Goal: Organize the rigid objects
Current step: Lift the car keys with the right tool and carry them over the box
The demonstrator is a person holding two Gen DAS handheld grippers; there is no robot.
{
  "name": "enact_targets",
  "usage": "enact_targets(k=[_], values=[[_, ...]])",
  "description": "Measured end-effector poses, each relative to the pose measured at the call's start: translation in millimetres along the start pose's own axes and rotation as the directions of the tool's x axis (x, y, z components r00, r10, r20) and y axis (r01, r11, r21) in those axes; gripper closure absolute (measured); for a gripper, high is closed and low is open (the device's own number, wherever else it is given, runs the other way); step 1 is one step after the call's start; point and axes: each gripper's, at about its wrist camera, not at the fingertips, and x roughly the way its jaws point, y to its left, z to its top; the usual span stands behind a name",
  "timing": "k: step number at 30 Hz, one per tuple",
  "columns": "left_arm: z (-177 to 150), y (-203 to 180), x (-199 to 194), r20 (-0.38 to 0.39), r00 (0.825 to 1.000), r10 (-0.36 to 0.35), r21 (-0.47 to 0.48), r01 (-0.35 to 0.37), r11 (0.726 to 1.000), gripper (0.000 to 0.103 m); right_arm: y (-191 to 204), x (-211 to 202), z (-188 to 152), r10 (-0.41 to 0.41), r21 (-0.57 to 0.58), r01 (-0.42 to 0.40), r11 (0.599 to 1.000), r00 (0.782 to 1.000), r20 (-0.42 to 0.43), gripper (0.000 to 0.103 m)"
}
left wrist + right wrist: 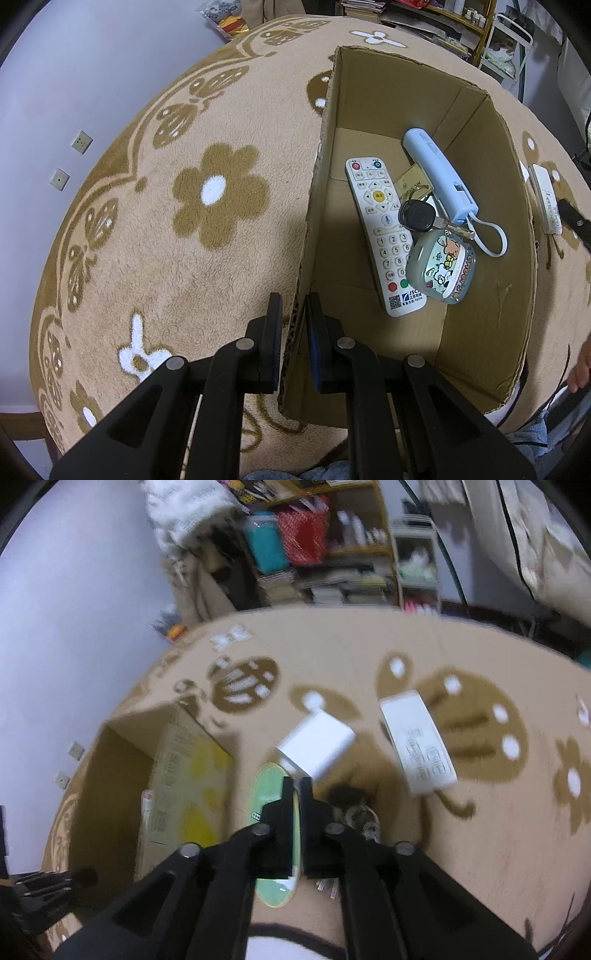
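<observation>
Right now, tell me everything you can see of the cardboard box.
The box is plain brown corrugated cardboard, open at the top with no flaps showing, its upper edges rough. It sits upright on the flowered blanket. Inside, on its floor, lie a white remote, a pale blue power bank with a short cable, a black car key on a ring with a tag, and a small cartoon-printed case. The left claw is shut on its near left wall. One outer side carries yellow print.
</observation>
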Motion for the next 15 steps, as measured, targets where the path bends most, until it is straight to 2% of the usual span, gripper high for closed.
enact_targets(k=[2,4,6,11,15], values=[[0,0,0,0.000,1.000,-0.001,-0.002,0.001,1.000,0.090,-8,8,-2,-0.014,0.024,0.014,1.000,1.000,-0.022,0.085],[0,0,0,-0.001,1.000,-0.001,-0.001,0.001,1.000,0.090,-15,15,-4,-0.016,0.048,0.018,0.999,0.999,-0.035,0.065],[0,0,0,0.000,1.000,0.000,0.000,0.000,1.000,0.090,-21,20,-6,-0.023,0.063,0.026,0.998,0.999,-0.037,0.055],[0,0,-1,-0.001,1.000,0.001,0.001,-0.001,1.000,0.090,-30,38,-8,-0.016,0.087,0.023,0.996,0.997,-0.079,0.055],[1,1,0,-0.001,1.000,0.003,0.003,-0.003,1.000,0.090,-34,59,-11,-0.041,0.066,0.048,0.997,0.993,-0.112,0.055]])
